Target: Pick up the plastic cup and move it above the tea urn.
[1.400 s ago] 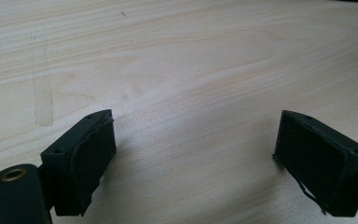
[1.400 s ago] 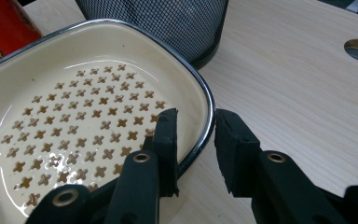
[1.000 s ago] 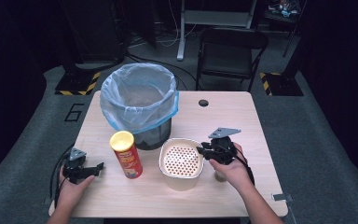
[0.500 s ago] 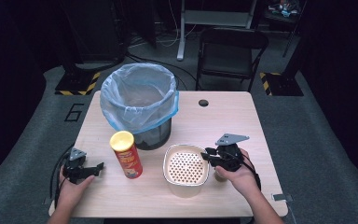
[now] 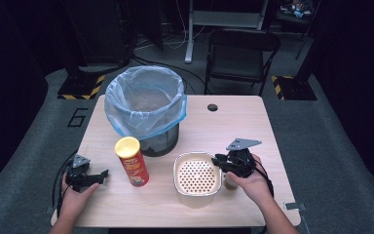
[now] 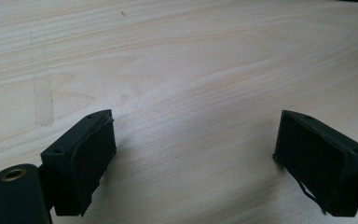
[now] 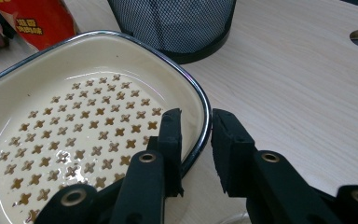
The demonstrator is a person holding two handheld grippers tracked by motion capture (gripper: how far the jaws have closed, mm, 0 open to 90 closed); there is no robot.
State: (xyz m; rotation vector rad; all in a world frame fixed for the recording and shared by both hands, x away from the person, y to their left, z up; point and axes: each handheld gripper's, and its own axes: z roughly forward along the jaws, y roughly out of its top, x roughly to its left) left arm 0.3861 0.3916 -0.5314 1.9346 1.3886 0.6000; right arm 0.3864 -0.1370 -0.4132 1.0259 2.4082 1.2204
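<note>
Cream enamel dish (image 7: 74, 126) with a dark rim and little cross cutouts in its floor is the thing to watch. It sits on the wooden table (image 5: 233, 126) just in front of the bin (image 5: 146, 109), toward the person's side. The right gripper (image 7: 196, 140) has its jaws straddling the dish's rim, one pad inside the wall and one outside. There's a visible gap on the outer side, so I'd call it nearly closed but not clamped yet.

What could go wrong: that bite is right at the edge of a smooth, curved, glossy rim. If it closes and lifts from one side only, I'd guess the dish tips or slides out of the pads, since all the weight hangs off one point. Dragging it instead could shove it into the red can (image 5: 132, 161).

The left gripper (image 6: 191, 149) is spread wide over bare wood, holding nothing, well to the left of the bin near the table edge. It isn't steadying anything right now.

Other stuff: the can, with its yellow lid, stands upright just in front of the bin, left of the dish. The bin itself is black mesh with a pale blue bag. A folding chair (image 5: 241, 53) stands behind the table, well beyond the bin. If the dish is headed for the bin, the tall rim is the obstacle.
</note>
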